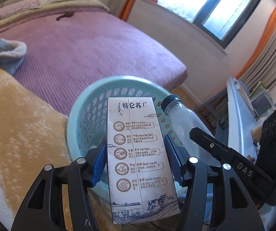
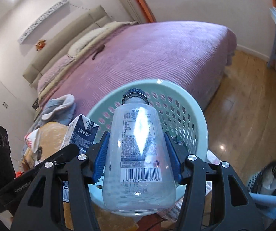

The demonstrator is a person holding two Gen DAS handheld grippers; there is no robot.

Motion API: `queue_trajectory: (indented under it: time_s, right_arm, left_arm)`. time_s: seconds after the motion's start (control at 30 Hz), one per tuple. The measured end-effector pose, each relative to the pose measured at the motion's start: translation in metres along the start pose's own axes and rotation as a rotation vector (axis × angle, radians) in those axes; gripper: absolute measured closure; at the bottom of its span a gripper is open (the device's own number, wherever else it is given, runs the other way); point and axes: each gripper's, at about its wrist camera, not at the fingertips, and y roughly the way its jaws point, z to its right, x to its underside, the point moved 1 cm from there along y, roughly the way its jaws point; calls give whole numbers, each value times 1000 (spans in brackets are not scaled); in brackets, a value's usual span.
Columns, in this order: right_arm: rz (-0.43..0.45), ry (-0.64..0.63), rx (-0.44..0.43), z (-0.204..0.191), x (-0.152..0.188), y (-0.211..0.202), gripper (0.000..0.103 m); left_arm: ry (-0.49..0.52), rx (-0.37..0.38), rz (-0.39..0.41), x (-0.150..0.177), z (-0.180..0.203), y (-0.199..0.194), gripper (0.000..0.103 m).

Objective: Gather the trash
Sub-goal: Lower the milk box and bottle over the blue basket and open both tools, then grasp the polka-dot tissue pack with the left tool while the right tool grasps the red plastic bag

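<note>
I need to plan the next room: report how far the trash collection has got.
Done: both pieces are picked up. In hand: left gripper clamps the milk carton, right gripper the empty bottle, both over the basket. Left: release them into it.

Pale cream rectangular milk carton (image 1: 140,154): brown round icons, dark blue cow-and-field drawing at base, navy panels on side face. Clear plastic bottle (image 2: 138,154): black cap, black barcode, fine printed text. Round pale-teal plastic basket (image 1: 76,115): oval perforations. Bed cover (image 1: 89,44): purple-pink, ribbed. Cushion (image 1: 18,127): orange, white mottling. Gripper pads (image 1: 99,161): blue, ridged. Floor (image 2: 243,111): glossy brown wood.
</note>
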Motion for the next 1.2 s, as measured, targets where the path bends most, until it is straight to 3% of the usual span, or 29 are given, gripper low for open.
queue_trajectory:
  time_s: [0.23,0.67,1.03,1.2]
  right_arm:
    - [-44,24,-30,9,2,14,46]
    - [14,-118,-86,-44,21,-32,46]
    - [65,-356,-219,-146,61,-77,42]
    - [96,-532,-299,-209,91,-94,41]
  left_arm:
    - [-2,33,8,2,-1,-7,37]
    - [-11,37,183,31,-11,-113,36]
    - [-84,-85,371,74,-55,-234,36]
    - [-177,-243,436,107,-104,-284,36]
